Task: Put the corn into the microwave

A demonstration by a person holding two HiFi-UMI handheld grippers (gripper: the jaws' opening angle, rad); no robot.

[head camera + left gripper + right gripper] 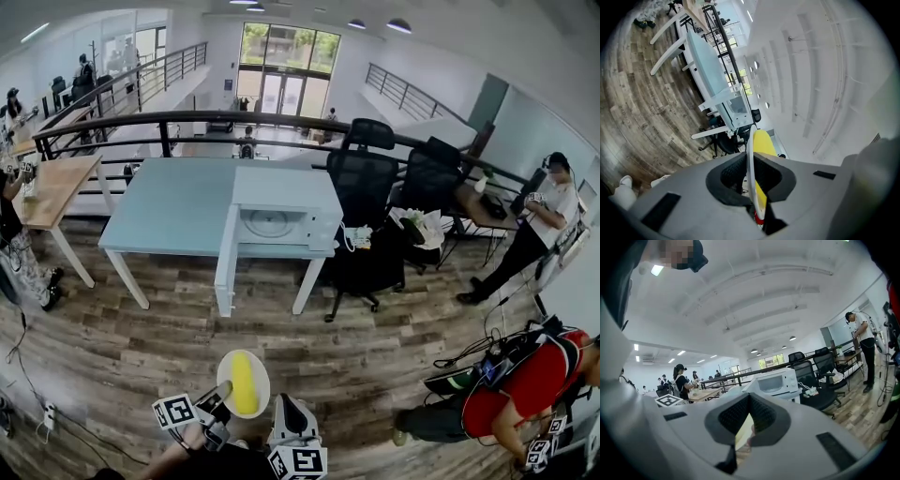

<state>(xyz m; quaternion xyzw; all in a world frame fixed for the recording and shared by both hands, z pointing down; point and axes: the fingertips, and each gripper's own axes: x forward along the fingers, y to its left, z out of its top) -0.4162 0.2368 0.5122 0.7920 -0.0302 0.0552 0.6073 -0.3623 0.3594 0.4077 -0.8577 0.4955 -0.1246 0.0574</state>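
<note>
**While gripped by the rim: plate (226, 370) with corn (244, 382), well apart from the microwave (300, 202)**

Note the corn first: one smooth, bright yellow cob, long and rounded at both ends, lying along the middle of a round, glossy white plate with a thin rim. Beneath both, note the matt wood-grain planks of the floor (141, 347). Farther off, note the boxy white microwave standing on a flat, pale blue table (169, 206) with slim white legs. Observe its door (227, 253) swung wide and a round turntable (269, 223) showing inside. Beside the table, note black mesh-backed chairs (361, 178).

On the left gripper (223, 392), note a matt grey shell, black ribbed pads (729, 176) and a cube (174, 411) of square markers. Rolled onto its side and closed on the plate's near rim. Compare the left gripper view: rim seen edge-on as a thin white line pinched between the pads, with the yellow cob on one face.

On the right gripper (284, 405), note the same build, held upright just beside the plate's right rim. Touching it or not: cannot tell. Jaw tips met at the front, with nothing clamped. Through the slot behind the tips, only a pale sliver, too little to identify.
</note>
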